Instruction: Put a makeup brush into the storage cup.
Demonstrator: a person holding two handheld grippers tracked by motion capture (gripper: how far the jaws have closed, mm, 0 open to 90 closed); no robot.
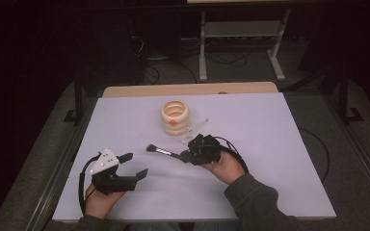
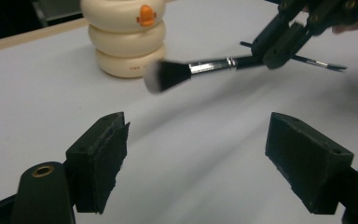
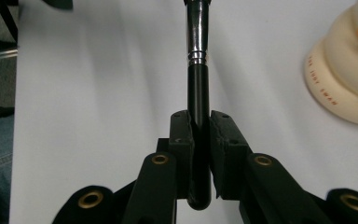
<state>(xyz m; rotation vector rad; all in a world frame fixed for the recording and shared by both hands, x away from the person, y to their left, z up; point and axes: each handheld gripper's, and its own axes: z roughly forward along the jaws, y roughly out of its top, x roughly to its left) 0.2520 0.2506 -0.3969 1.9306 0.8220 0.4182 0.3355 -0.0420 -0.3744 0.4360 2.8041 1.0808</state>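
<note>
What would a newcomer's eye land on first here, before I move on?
Probably the makeup brush, clamped by its black handle in the right gripper near the table's middle, bristles pointing left. Next, the cream ringed holder with an orange dot behind it, and the left gripper open at front left.

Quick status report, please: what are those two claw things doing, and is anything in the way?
Right gripper shut on makeup brush, lifted off the table. Left gripper open, empty. Cream ringed holder behind the brush; path looks clear.

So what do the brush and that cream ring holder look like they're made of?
Brush: glossy black handle, likely plastic or lacquered wood; shiny metal ferrule; soft dark bristles with pale tips. Ring holder: smooth matte cream, probably plastic or silicone, with an orange part.
</note>
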